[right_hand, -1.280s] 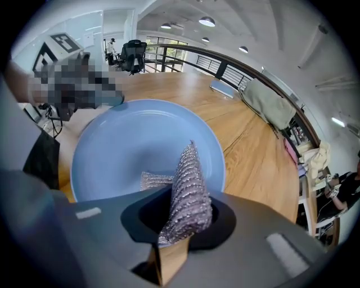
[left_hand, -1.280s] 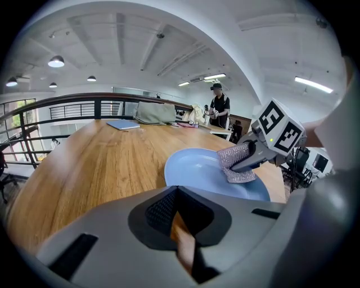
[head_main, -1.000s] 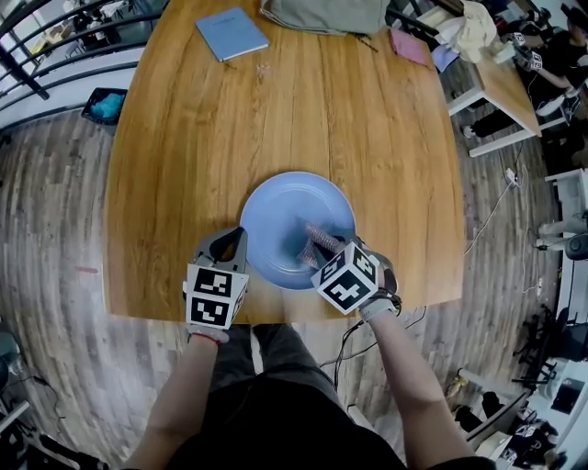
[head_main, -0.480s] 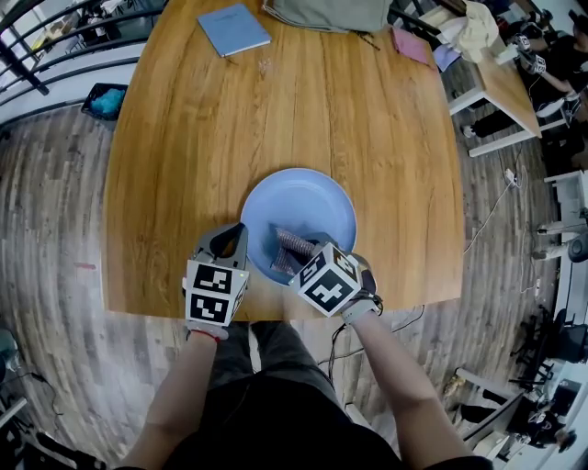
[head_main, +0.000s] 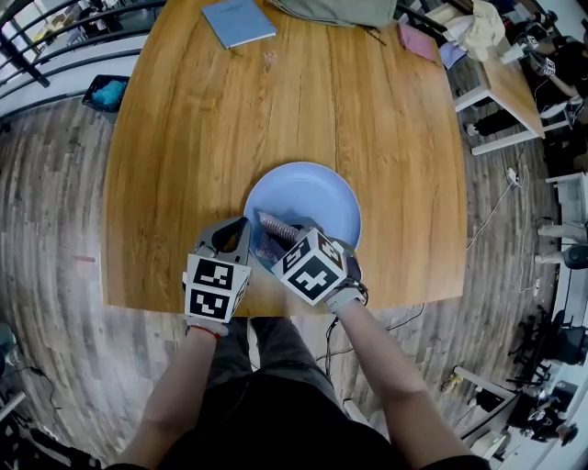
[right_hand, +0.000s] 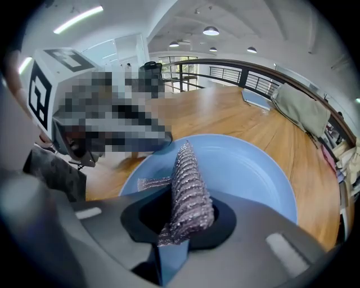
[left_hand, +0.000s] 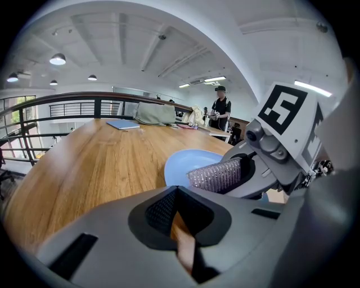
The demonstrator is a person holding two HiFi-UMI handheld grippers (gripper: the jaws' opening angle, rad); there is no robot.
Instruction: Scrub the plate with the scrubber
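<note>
**Right gripper clamping the scrubber over the plate's near-left part**

We are seeing the right gripper (right_hand: 179,228) closing its jaws on the scrubber (right_hand: 188,188), a silvery mesh pad that is sticking out forward and pointing at the plate's left side. The scrubber tip is hanging over the near-left part of the blue plate (head_main: 322,197); we cannot tell whether it is touching. The left gripper (left_hand: 179,222) is sitting just beside the plate's left rim with its jaws together and nothing between them. It is crowding that side, close to the scrubber. Both grippers are working right at the near edge of the wooden table (head_main: 184,138), and the plate is lying close to that edge too. Past the plate, bare wood is running toward the far end, giving open room ahead and to both sides. At the far end, well apart, we are noting a blue notebook (head_main: 237,20), a grey-green bag (head_main: 335,9) and a pink item (head_main: 415,41). A person (left_hand: 220,112) is standing beyond the table.
</note>
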